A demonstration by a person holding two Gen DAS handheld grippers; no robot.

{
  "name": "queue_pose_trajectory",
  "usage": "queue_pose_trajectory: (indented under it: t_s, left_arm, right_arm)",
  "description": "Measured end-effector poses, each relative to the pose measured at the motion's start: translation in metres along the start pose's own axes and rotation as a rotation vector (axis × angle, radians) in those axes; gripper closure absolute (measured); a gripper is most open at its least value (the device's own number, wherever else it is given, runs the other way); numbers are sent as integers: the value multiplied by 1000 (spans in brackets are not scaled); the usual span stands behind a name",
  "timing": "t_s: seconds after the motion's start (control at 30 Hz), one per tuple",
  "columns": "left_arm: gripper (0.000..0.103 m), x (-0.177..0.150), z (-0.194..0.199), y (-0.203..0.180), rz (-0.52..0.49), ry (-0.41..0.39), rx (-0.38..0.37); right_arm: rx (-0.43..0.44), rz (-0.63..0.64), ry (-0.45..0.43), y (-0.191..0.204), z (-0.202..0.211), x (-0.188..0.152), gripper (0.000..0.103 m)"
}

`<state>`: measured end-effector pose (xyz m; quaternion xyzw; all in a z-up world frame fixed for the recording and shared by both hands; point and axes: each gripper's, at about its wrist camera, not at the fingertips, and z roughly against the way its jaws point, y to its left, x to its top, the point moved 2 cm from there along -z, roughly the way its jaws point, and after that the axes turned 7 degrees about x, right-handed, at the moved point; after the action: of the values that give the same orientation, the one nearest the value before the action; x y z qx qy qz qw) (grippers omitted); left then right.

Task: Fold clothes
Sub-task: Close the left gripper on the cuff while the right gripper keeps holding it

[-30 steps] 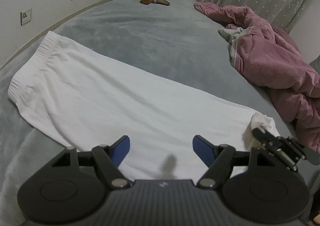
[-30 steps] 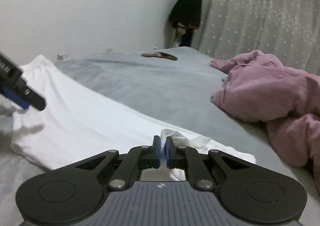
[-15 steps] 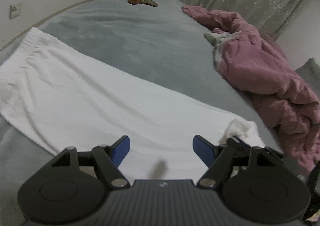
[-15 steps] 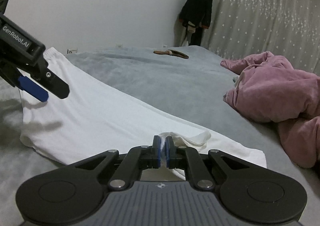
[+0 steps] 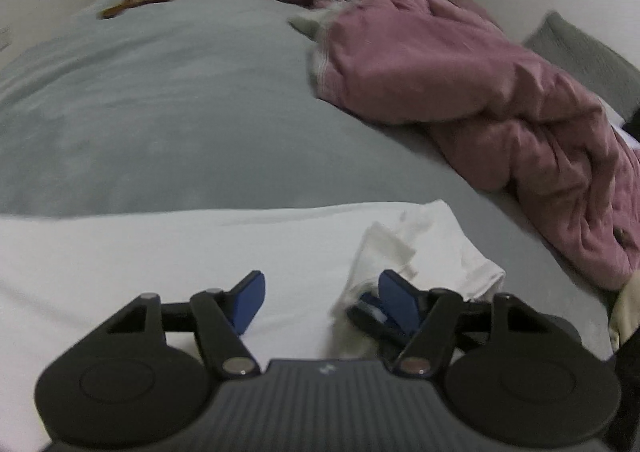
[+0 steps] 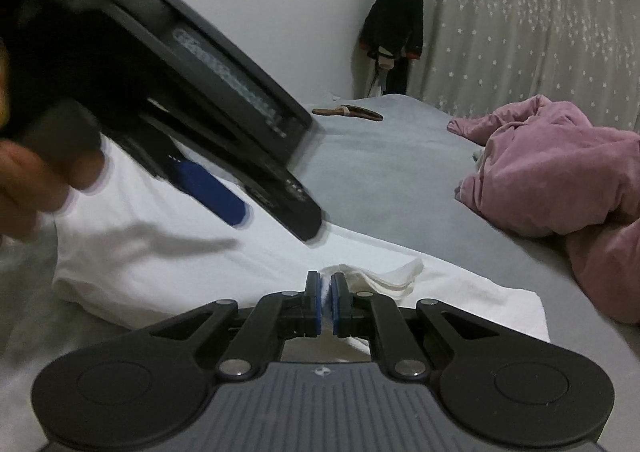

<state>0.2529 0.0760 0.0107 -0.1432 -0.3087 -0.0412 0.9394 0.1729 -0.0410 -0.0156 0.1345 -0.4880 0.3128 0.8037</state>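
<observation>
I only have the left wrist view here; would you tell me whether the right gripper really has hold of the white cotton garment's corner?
Observer: Yes. The right gripper is shut on a bunched fold of the white cotton garment.
Operator: Thank you. Is my left gripper touching the cloth?
Observer: No. The left gripper hovers above it and casts a shadow on it. Its jaws are closing with nothing between them.
Operator: Is there anything beyond my frame?
Observer: A dark garment hangs at the far wall beside the star-patterned curtain.
</observation>
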Motion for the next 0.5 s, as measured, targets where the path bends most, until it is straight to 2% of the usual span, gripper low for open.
queue_pose_trajectory:
  t_s: [0.17, 0.3, 0.5]
  left_arm:
    - [41, 6, -17, -15, -58, 33, -61]
    - [42, 3, -23, -18, -67, 51, -83]
    - [42, 1, -25, -24, -85, 57, -181]
  right_arm:
    - [17, -9, 4, -2, -3, -2, 95]
    - [21, -17, -2, -3, -3, -3, 95]
    - [15, -4, -5, 0, -3, -4, 95]
